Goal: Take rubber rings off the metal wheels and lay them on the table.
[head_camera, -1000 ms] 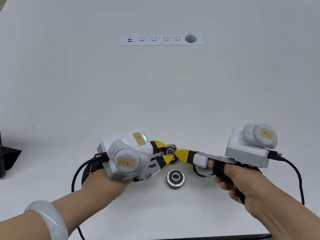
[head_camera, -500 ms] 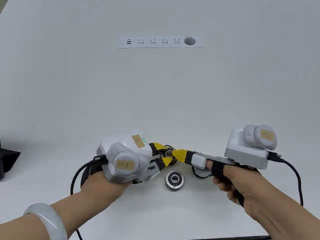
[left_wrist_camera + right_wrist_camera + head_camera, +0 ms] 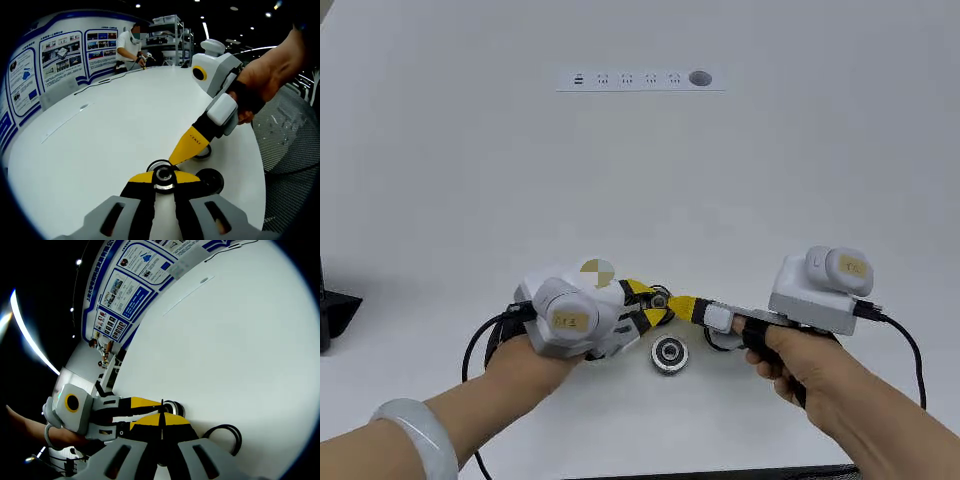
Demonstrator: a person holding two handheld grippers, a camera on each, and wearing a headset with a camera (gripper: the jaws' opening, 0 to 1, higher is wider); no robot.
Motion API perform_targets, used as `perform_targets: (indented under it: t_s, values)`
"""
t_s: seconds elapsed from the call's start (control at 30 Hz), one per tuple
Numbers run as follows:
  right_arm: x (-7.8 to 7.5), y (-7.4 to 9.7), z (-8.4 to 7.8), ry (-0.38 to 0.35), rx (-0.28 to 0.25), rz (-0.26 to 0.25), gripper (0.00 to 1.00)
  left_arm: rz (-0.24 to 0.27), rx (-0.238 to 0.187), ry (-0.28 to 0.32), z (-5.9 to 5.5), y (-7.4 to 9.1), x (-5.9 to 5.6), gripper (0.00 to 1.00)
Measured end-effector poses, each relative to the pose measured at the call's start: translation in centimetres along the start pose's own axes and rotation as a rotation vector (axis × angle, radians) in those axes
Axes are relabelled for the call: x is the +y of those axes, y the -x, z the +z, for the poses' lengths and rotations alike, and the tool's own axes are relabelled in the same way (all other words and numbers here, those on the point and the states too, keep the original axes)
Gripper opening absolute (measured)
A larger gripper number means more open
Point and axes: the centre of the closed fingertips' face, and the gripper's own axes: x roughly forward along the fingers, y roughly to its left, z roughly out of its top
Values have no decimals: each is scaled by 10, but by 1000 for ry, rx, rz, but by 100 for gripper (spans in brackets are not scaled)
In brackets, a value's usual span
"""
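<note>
Steel of a small silver metal wheel (image 3: 163, 175) sits clamped between the yellow-tipped jaws of the left gripper (image 3: 163, 178), held just above the white desk (image 3: 640, 180); a thin black rubber ring (image 3: 159, 163) arcs around the wheel's far edge, just past those jaws; the right gripper (image 3: 161, 419) comes in from the opposite side with its yellow jaws pressed together into one wedge, the tip touching that ring; whether any rubber is caught between them I cannot tell. A second silver metal wheel with a dark rim (image 3: 669, 354) lies flat on the desk just below the meeting jaws, touched by neither gripper; a loose black rubber ring (image 3: 223, 426) lies on the desk beside the right gripper, partly under it in the head view. Small dark letters run along the right gripper's yellow jaw, too fine to read; yellow stickers on both gripper bodies carry handwriting too small to make out. A long white power strip (image 3: 640, 79) lies far back on the desk.
</note>
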Motion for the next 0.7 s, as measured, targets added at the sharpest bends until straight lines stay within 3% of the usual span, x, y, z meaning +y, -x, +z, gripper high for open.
perform_targets:
  t_s: [0.33,0.7]
  values:
    - [-3,1,0,-1,-4,-13,2,-9,-21,-25,5,5,-4,19]
    - [-1,2,1,-2,-5,-2,2,6,-29,-25,6,8,-1,28]
